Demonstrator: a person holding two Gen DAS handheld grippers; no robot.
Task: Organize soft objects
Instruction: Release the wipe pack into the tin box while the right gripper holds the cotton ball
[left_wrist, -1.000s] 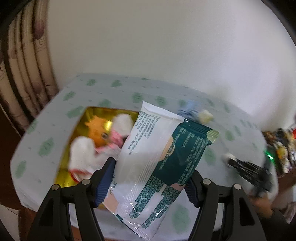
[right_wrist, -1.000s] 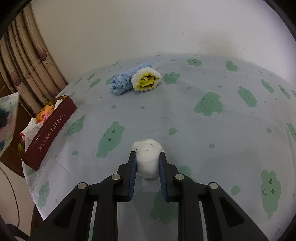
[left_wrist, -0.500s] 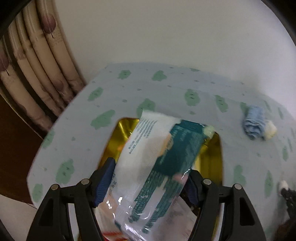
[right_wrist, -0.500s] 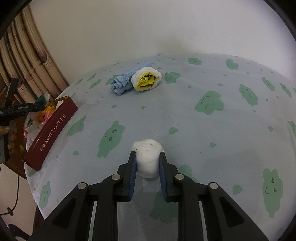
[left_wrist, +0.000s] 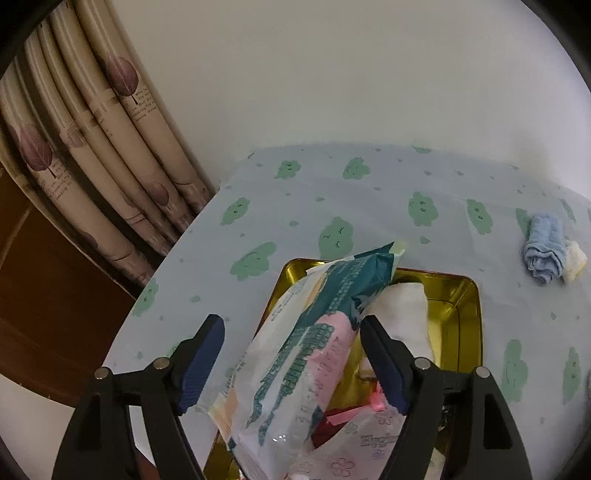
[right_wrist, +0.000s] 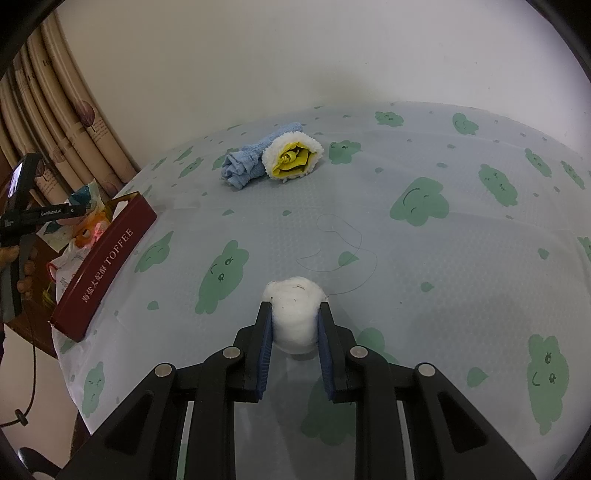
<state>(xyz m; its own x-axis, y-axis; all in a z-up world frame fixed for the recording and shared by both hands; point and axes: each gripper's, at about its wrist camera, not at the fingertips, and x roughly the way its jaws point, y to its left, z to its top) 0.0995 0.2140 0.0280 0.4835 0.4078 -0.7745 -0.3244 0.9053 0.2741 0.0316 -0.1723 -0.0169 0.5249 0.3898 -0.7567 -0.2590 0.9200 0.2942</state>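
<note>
A: Listing hazards, nearest item first. Left claw (left_wrist: 291, 363): jaws apart, just been opening; the wipes packet (left_wrist: 295, 354) lies between them, the right pad still at its edge, the left pad clear. The packet rests tilted over the gold tin (left_wrist: 469, 317), its near end hanging past the tin's rim. Risk, as I judge it: on withdrawal a pad could drag the slippery film and tip the packet out onto the worktop (left_wrist: 332, 184).

B: Other contents?

A: A folded white cloth (left_wrist: 406, 310) and a plush toy, mostly hidden, under the packet. The stack is high, so another item may not seat.

B: Right side?

A: Right claw (right_wrist: 295, 343): clamped on the white cotton ball (right_wrist: 294, 314), low over the worktop. Fluffy; it may cling to the pads on release. Farther off, the blue towel roll (right_wrist: 242, 166) touches the yellow-and-white cloth (right_wrist: 293, 158), both outside the tin.

B: Changes against the earlier record?

A: Earlier the packet was gripped in the air short of the tin; now it is over it. The right side is unchanged.
</note>
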